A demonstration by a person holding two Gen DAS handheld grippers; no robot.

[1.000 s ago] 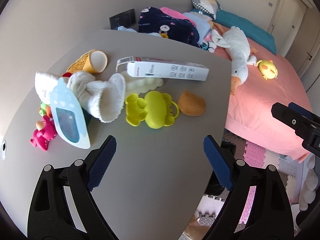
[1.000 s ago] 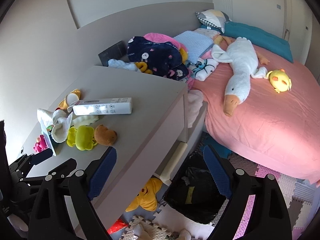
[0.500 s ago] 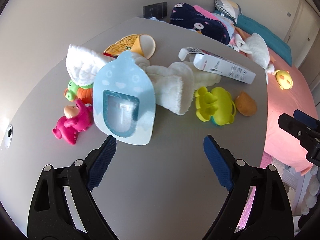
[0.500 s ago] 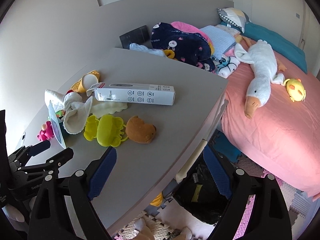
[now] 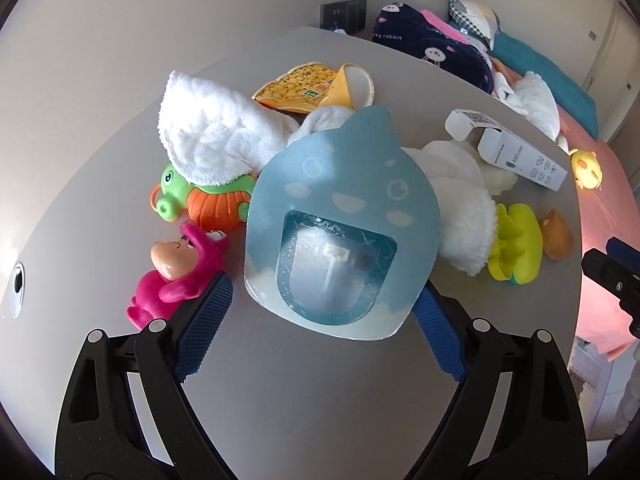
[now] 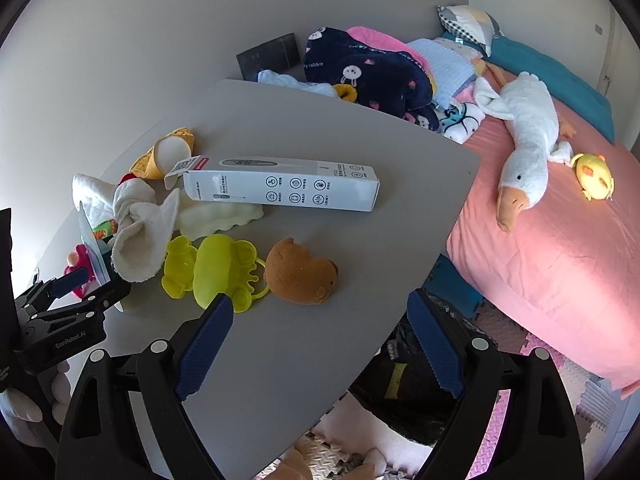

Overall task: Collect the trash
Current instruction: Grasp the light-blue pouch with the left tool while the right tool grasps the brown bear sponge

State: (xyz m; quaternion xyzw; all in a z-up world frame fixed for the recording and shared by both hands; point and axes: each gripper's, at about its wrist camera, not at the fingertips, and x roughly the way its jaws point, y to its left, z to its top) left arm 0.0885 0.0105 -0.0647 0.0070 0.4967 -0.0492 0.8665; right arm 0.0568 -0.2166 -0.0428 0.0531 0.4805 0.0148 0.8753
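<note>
A blue blister package [image 5: 340,232] stands on the grey table [image 5: 320,400], leaning on white cloths [image 5: 208,140]. My left gripper [image 5: 320,332] is open, its blue pads on either side of the package's lower edge. It also shows in the right wrist view [image 6: 76,292]. A white thermometer box [image 6: 280,186], open at one end, lies mid-table. A yellow snack wrapper [image 5: 296,88] and a paper cup [image 5: 352,88] lie at the back. My right gripper [image 6: 320,340] is open and empty above the table's front edge. A black trash bag [image 6: 420,384] sits on the floor below.
Toys lie around the package: a pink figure [image 5: 176,276], a green and orange frog [image 5: 200,200], a yellow-green toy [image 6: 216,272] and a brown plush [image 6: 300,272]. A pink bed [image 6: 560,248] with a white goose plush [image 6: 524,128] stands right of the table.
My left gripper has moved left and forward, from facing the yellow-green toy to straddling the blue package. My right gripper has moved in over the table's front edge.
</note>
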